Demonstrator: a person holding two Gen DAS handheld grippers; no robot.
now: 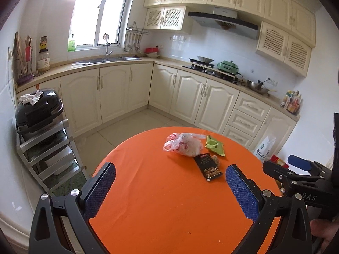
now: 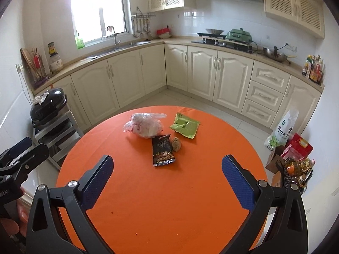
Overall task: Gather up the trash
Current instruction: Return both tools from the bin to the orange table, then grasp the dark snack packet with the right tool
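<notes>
Black wrapper (image 2: pixel 162 149) lies beyond the right gripper's (image 2: pixel 167 173) spread jaws.

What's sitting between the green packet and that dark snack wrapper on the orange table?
A small brown lump, right beside the dark wrapper and a little apart from the green packet. The right wrist view shows it best; what it is I can't tell.
</notes>
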